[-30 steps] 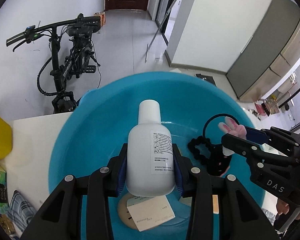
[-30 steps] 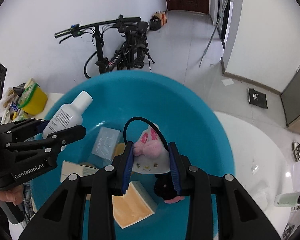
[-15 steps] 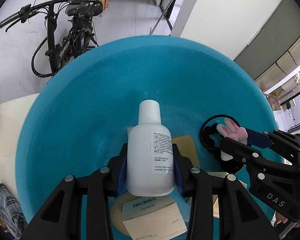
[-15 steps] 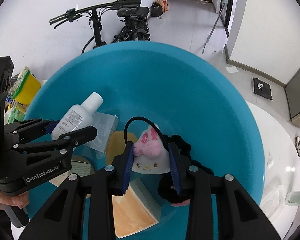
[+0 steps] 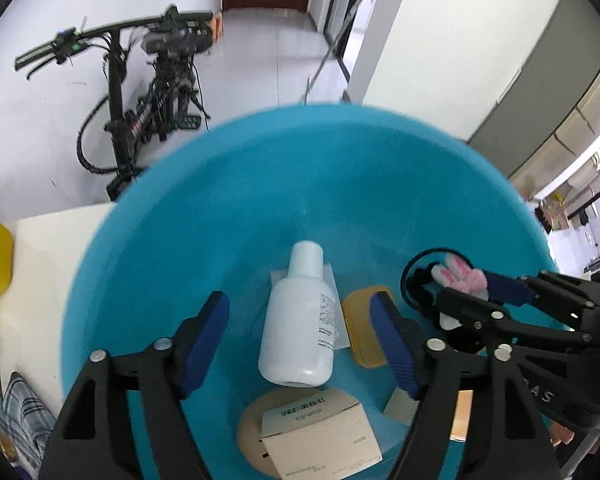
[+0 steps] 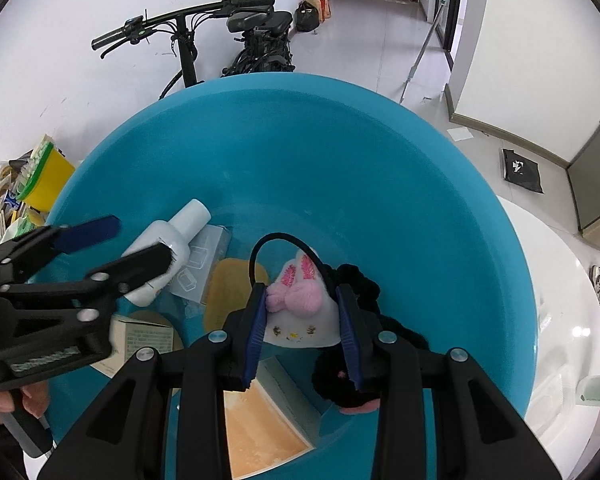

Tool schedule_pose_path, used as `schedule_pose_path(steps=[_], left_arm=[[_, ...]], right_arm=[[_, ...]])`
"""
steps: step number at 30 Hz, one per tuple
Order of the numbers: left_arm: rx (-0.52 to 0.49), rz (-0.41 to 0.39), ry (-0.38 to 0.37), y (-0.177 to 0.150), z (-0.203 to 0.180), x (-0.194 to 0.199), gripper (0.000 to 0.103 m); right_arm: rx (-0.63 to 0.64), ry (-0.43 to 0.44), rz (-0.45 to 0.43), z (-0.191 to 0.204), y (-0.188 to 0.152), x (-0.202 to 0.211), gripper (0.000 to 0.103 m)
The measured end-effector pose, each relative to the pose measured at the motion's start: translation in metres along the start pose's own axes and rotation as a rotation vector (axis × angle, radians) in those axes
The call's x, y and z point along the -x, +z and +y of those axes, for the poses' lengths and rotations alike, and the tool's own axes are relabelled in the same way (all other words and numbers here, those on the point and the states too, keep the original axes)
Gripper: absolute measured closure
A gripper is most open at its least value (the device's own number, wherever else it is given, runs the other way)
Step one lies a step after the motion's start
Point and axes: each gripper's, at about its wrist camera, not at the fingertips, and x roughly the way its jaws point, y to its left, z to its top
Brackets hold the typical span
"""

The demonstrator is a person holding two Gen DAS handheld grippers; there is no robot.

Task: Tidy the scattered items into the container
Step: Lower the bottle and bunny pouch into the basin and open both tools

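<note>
A blue basin point(image 5: 188, 240) point(image 6: 380, 152) fills both views. A white bottle point(image 5: 302, 324) point(image 6: 168, 246) lies on the basin floor among a clear packet, a yellow pad point(image 5: 364, 332) and a cardboard box point(image 5: 320, 436). My left gripper point(image 5: 300, 340) point(image 6: 116, 240) is open, its jaws wide on either side of the bottle, not touching it. My right gripper point(image 6: 302, 320) point(image 5: 466, 290) is shut on a white bunny hair tie point(image 6: 300, 304) point(image 5: 458, 280) with pink ears and a black loop, held low inside the basin over a black scrunchie point(image 6: 356, 280).
A bicycle point(image 5: 148, 92) point(image 6: 228, 36) stands behind the basin by the wall. A yellow tub point(image 6: 46, 178) and packets sit at the left on the white table point(image 5: 44, 248). A pale green bottle point(image 6: 598, 394) lies on the table at the right.
My left gripper has opened and let go of the white bottle, which now lies on the basin floor. My right gripper still grips the bunny hair tie and sits a little lower.
</note>
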Motion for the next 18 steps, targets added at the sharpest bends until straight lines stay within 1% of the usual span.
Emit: schedule_pose_path(steps=[1, 2, 5, 8, 11, 14, 16, 18], left_arm=[[-0.004, -0.024, 0.009, -0.001, 0.001, 0.005, 0.02], [-0.008, -0.036, 0.013, 0.0, 0.003, 0.008, 0.019], [-0.014, -0.068, 0.021, -0.002, 0.005, 0.018, 0.019], [0.005, -0.084, 0.019, -0.003, 0.011, 0.026, 0.019], [0.035, -0.107, 0.018, -0.005, 0.015, 0.035, 0.019], [0.048, -0.13, 0.011, -0.009, 0.017, 0.046, 0.019], [0.047, -0.154, 0.01, -0.012, 0.019, 0.053, 0.019], [0.039, -0.178, 0.015, -0.016, 0.018, 0.061, 0.019]], right_arm=[[-0.003, -0.006, -0.003, 0.0, 0.0, 0.001, 0.069], [-0.004, -0.013, -0.007, 0.0, 0.0, 0.001, 0.069], [0.009, -0.034, -0.015, 0.004, -0.001, 0.004, 0.068], [0.007, -0.026, -0.017, 0.006, -0.003, 0.008, 0.055], [0.002, -0.036, -0.03, 0.007, -0.005, 0.013, 0.04], [0.005, -0.061, -0.053, 0.008, -0.01, 0.02, 0.039], [-0.001, -0.068, -0.079, 0.008, -0.013, 0.028, 0.034], [-0.015, -0.073, -0.111, 0.008, -0.017, 0.036, 0.024]])
